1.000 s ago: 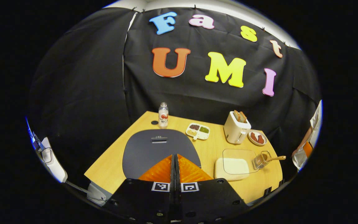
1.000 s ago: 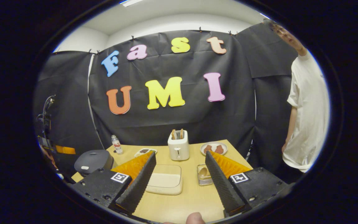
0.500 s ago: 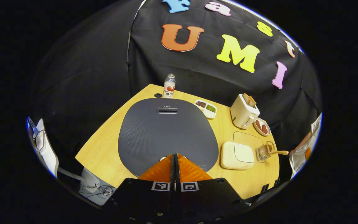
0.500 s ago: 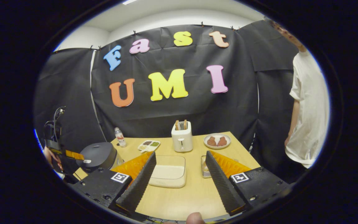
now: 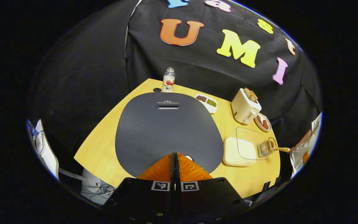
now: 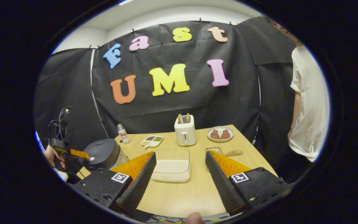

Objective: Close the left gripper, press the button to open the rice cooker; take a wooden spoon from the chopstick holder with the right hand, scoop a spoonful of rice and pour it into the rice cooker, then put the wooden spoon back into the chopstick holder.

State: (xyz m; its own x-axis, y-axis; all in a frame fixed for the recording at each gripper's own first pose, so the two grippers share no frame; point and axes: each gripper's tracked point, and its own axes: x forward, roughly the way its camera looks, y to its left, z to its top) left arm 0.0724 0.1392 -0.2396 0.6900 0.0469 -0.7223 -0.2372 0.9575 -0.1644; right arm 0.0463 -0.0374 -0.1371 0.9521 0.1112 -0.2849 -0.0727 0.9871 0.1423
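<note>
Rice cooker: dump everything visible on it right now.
The rice cooker is dark grey with a finely textured, rounded lid that is shut. A narrow vent slot with small print sits near the lid's far edge, and a pale button at the near edge. In the right gripper view it is a squat, rounded pot at the wooden table's left corner. The left tool, fingers together, has its tips right at the button; contact cannot be confirmed.

The left gripper (image 5: 175,154) has its fingers pressed together, pointing down. The right gripper (image 6: 180,155) is held level, fingers spread wide apart.
</note>
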